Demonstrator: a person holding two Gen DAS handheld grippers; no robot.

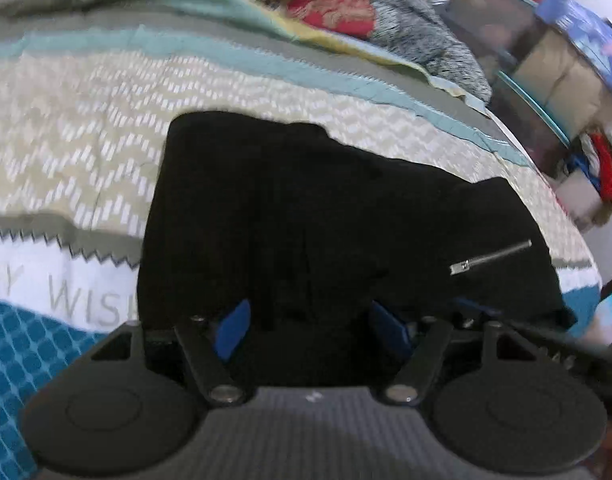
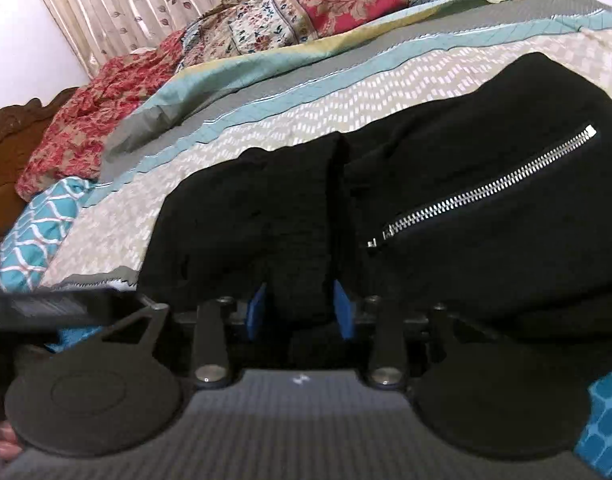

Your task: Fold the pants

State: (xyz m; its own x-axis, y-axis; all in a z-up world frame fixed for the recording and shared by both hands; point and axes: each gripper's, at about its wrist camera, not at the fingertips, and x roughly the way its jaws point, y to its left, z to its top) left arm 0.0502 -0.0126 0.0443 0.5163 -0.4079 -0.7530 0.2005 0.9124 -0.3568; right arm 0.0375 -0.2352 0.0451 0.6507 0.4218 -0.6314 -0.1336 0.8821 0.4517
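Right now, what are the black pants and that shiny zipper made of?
The pants look like soft, matte black fabric, maybe fleece or knit: they bunch and show no shine. The zipper looks like silvery metal, since its teeth glint. The bedspread underneath seems to be printed woven cloth.

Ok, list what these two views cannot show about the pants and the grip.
- Left wrist: left gripper fingertips sink into the black pants; grip unclear.
- Right wrist: right gripper pads flank a fold; contact is hidden.
- Pant legs: hidden in black folds.
- Zipper: pull too small.
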